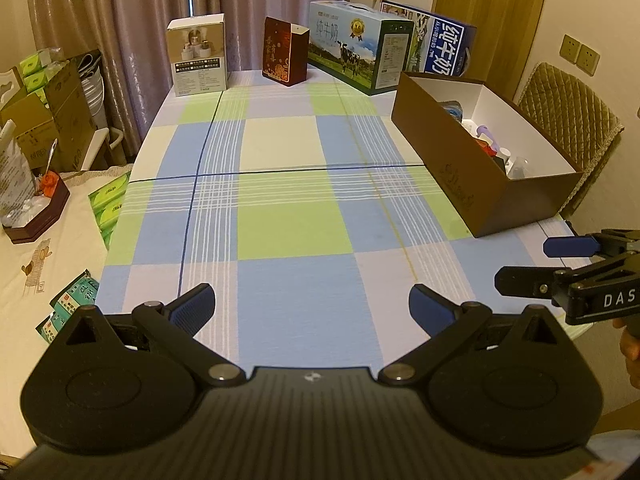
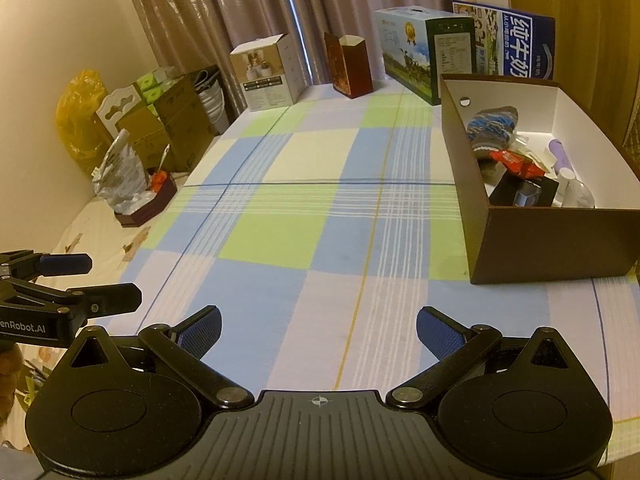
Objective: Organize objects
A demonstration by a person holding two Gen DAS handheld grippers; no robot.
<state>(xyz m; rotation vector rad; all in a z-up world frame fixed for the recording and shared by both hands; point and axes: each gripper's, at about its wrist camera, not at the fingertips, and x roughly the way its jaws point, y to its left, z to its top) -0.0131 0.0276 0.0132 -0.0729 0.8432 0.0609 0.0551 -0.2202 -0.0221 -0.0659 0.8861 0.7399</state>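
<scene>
A brown open box with a white inside stands on the right of the checked tablecloth; it also shows in the left wrist view. Inside lie a blue knitted sock, a red packet, a purple tube, a black item and a clear bottle. My left gripper is open and empty above the near cloth. My right gripper is open and empty, left of the box's near corner. Each gripper shows in the other's view, the right and the left.
At the table's far edge stand a white carton, a dark red bag, a milk carton and a blue milk box. Left of the table are cardboard boxes, a dark tray and green packets. A quilted chair stands behind the brown box.
</scene>
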